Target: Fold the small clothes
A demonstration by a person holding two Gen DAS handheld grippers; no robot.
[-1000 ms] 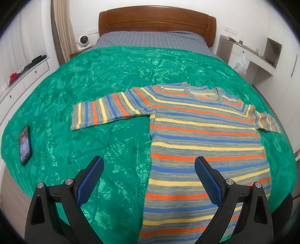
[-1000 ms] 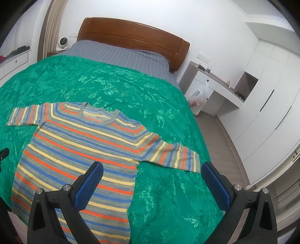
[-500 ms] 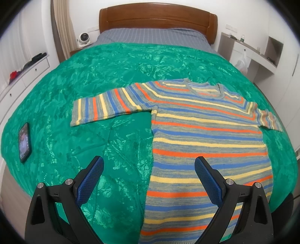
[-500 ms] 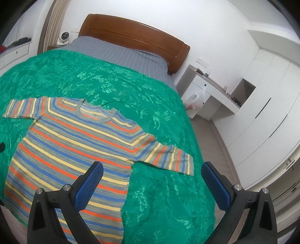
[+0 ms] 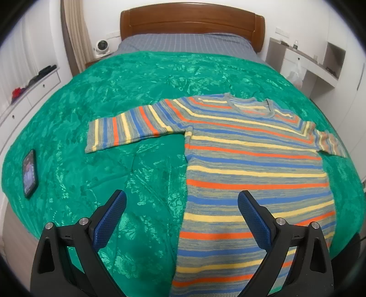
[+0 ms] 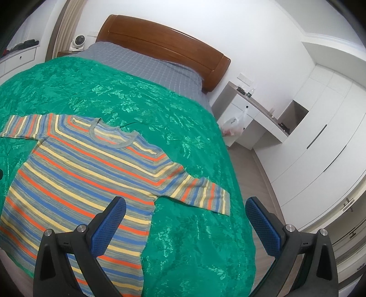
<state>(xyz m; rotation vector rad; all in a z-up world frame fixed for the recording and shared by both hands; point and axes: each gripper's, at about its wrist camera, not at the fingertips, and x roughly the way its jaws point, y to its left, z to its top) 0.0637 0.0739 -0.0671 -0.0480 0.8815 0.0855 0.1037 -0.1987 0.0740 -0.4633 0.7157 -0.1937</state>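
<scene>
A striped sweater (image 5: 251,160) in blue, orange, yellow and grey lies flat and face up on the green bedspread (image 5: 137,75), sleeves spread out to both sides. It also shows in the right wrist view (image 6: 80,178). My left gripper (image 5: 181,205) is open and empty above the sweater's lower left edge. My right gripper (image 6: 185,210) is open and empty above the bedspread (image 6: 194,239), near the right sleeve (image 6: 201,194) and armpit.
A black phone (image 5: 29,173) lies on the bedspread at the left edge. The wooden headboard (image 5: 192,20) is at the far end. A white desk (image 6: 258,118) and wardrobe (image 6: 320,137) stand to the right of the bed, a drawer unit (image 5: 27,96) to the left.
Both grippers have risen and drawn slightly forward over the bed; the sweater sits a little lower in both views. The sweater itself has not moved. Both grippers stay open.
</scene>
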